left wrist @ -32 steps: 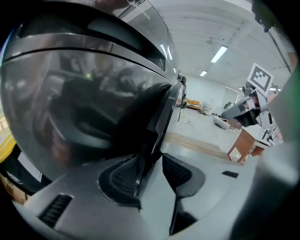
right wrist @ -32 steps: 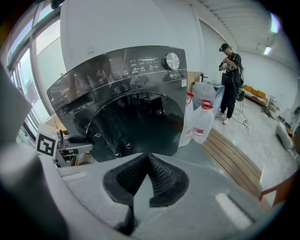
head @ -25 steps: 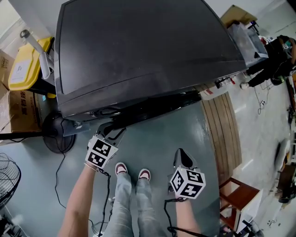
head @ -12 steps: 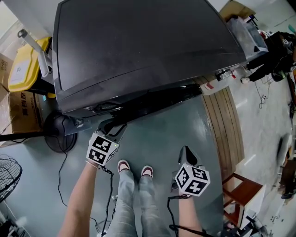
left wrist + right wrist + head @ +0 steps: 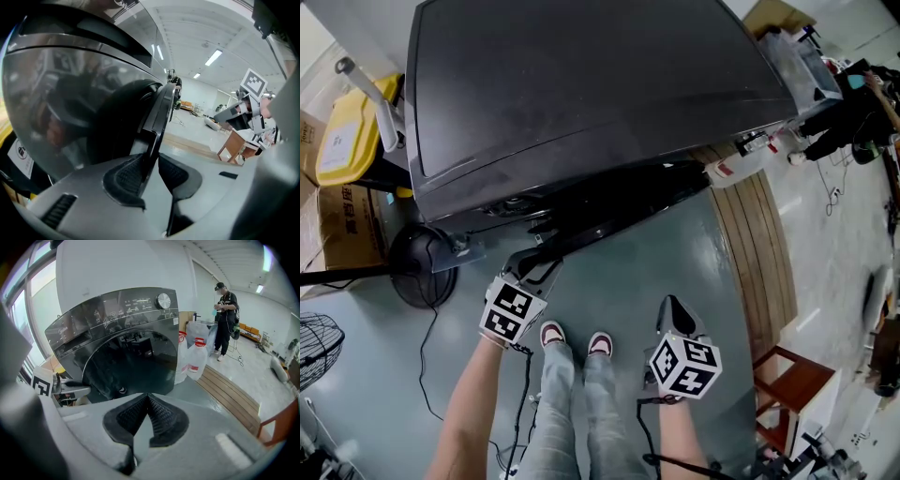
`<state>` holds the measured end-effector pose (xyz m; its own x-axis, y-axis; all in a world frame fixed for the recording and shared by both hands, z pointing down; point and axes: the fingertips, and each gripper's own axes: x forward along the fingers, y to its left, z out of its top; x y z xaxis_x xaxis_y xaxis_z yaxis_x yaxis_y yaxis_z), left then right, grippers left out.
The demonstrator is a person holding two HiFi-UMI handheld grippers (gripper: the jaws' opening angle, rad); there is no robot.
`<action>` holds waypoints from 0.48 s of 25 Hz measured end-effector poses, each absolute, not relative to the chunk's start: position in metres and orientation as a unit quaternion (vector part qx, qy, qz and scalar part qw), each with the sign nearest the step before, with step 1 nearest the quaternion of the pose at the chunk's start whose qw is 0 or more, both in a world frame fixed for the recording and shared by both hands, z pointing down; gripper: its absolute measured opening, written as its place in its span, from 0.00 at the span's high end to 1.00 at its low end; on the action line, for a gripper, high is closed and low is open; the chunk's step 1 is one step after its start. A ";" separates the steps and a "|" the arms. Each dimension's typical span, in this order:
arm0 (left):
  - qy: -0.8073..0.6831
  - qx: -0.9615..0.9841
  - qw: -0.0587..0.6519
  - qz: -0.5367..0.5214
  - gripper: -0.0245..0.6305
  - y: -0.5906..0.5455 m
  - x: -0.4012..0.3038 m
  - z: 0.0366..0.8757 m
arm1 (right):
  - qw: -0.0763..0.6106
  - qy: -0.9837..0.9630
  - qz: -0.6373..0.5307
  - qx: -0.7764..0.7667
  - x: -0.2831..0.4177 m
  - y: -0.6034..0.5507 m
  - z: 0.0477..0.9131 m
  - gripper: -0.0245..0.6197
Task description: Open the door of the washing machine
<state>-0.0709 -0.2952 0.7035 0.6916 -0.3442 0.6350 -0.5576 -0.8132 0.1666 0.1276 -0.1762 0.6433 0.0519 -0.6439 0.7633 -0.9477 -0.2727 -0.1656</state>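
A black front-loading washing machine (image 5: pixel 581 84) is seen from above, standing on a grey floor (image 5: pixel 666 262). Its round door (image 5: pixel 619 211) is held slightly ajar along the front, on the side nearest the person's shoes (image 5: pixel 572 342).

The left gripper (image 5: pixel 534 267) is placed at the left end of the door. In the left gripper view, the door's dark rim (image 5: pixel 161 112) is seen passing between the two jaws of the left gripper (image 5: pixel 154 159), which have just been closing. The ribbed pads (image 5: pixel 129 176) are pressed against the rim from both sides, so the door is gripped by its edge.

The right gripper (image 5: pixel 672 314) is held lower and to the right, well apart from the machine and over bare floor. In the right gripper view, the jaws of the right gripper (image 5: pixel 149 401) are seen closed together at their tips, with nothing between them. Beyond them the washing machine (image 5: pixel 117 315) and its dark glass door (image 5: pixel 136 364) are shown from the front.

A strip of wooden planks (image 5: pixel 755 272) is laid on the floor at the right of the machine, and a yellow container (image 5: pixel 347 131) is seen at its left.
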 end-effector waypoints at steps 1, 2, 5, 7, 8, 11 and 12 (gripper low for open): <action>-0.252 0.903 0.176 0.300 0.81 -0.292 -0.070 0.704 | 0.196 -0.570 0.385 0.699 0.128 -0.176 0.643 0.95; -0.255 0.903 0.176 0.297 0.81 -0.290 -0.069 0.704 | 0.197 -0.571 0.383 0.699 0.129 -0.176 0.642 0.95; -0.254 0.905 0.174 0.294 0.81 -0.287 -0.067 0.704 | 0.198 -0.571 0.377 0.702 0.134 -0.173 0.639 0.95; -0.251 0.905 0.172 0.296 0.81 -0.286 -0.067 0.704 | 0.198 -0.569 0.375 0.705 0.136 -0.168 0.638 0.95; -0.251 0.905 0.172 0.297 0.81 -0.286 -0.067 0.704 | 0.197 -0.567 0.375 0.706 0.137 -0.166 0.638 0.95; -0.251 0.904 0.177 0.299 0.81 -0.284 -0.068 0.704 | 0.194 -0.562 0.378 0.709 0.135 -0.158 0.638 0.95; -0.250 0.904 0.178 0.299 0.81 -0.283 -0.068 0.704 | 0.193 -0.561 0.379 0.710 0.134 -0.155 0.638 0.95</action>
